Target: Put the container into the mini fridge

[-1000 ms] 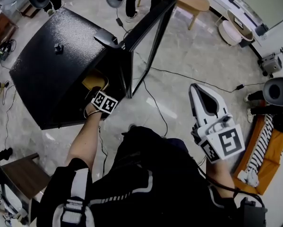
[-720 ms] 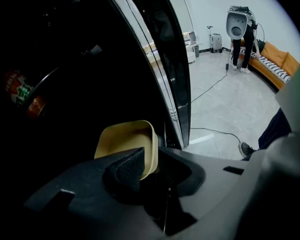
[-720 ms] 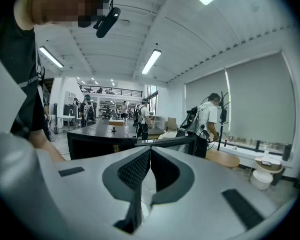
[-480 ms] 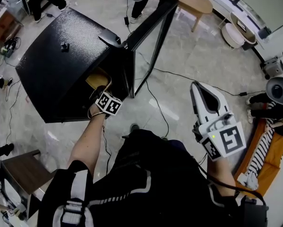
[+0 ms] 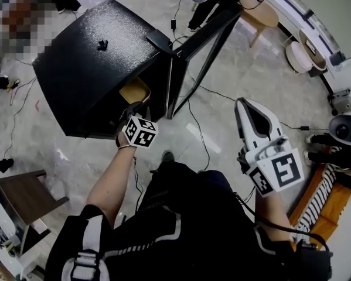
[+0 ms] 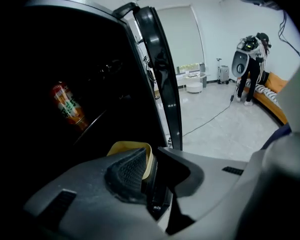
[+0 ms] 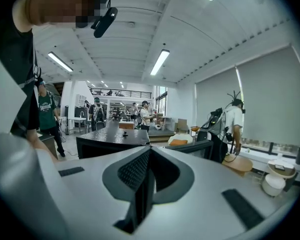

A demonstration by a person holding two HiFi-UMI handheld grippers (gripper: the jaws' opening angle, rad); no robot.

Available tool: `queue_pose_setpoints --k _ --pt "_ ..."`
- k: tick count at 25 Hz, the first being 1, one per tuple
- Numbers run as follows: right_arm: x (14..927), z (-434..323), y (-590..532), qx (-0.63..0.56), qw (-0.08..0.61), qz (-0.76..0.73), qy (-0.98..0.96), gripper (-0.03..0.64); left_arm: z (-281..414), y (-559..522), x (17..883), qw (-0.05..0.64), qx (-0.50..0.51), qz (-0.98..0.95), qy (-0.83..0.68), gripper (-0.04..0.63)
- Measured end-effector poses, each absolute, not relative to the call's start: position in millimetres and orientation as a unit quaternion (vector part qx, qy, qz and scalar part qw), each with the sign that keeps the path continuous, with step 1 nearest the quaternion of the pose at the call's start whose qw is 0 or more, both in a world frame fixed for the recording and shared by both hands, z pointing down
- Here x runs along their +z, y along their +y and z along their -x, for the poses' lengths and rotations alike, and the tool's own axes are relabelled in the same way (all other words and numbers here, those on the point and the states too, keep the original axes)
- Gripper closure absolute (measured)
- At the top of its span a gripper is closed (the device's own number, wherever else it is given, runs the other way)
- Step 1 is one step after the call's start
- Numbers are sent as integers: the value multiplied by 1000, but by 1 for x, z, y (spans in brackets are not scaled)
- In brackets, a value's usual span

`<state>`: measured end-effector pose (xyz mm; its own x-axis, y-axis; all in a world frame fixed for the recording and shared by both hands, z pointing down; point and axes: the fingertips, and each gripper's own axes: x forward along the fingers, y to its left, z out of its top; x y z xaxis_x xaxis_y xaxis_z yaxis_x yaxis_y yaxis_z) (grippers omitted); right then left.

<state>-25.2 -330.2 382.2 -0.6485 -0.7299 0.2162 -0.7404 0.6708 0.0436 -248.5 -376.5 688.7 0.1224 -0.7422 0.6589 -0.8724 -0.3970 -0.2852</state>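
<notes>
The black mini fridge (image 5: pixel 99 63) stands on the floor with its glass door (image 5: pixel 205 45) swung open. A yellow container (image 5: pixel 134 91) sits at the fridge's opening, with my left gripper (image 5: pixel 133 109) shut on its rim. In the left gripper view the yellow container (image 6: pixel 131 148) is pinched between the jaws of my left gripper (image 6: pixel 151 156), just in front of the dark fridge interior. A red-labelled bottle (image 6: pixel 67 106) lies on a shelf inside. My right gripper (image 5: pixel 249 115) is held out to the right, away from the fridge, shut and holding nothing (image 7: pixel 148 153).
Cables (image 5: pixel 194 127) run across the marble floor beside the fridge door. A small dark wooden stool (image 5: pixel 23 195) stands at the lower left. An orange sofa (image 5: pixel 327 201) is at the right. People stand beyond the fridge (image 7: pixel 95 115).
The head view has shifted, so the fridge sits further right in frame. My left gripper stays at the fridge opening with the container. The right gripper has barely moved.
</notes>
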Motion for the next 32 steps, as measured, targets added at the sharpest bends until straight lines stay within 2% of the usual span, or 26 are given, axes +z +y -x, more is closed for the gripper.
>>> queue_pose_setpoints --k 15,20,32 --pt "378 66 -352 20 82 -282 -956 600 226 -336 570 102 208 -746 -624 581" --pt "370 80 -359 20 66 -218 -974 600 234 -314 517 81 166 -702 -688 584" --pt "359 67 -367 6 41 -127 -991 600 204 -281 433 57 107 -638 -761 586"
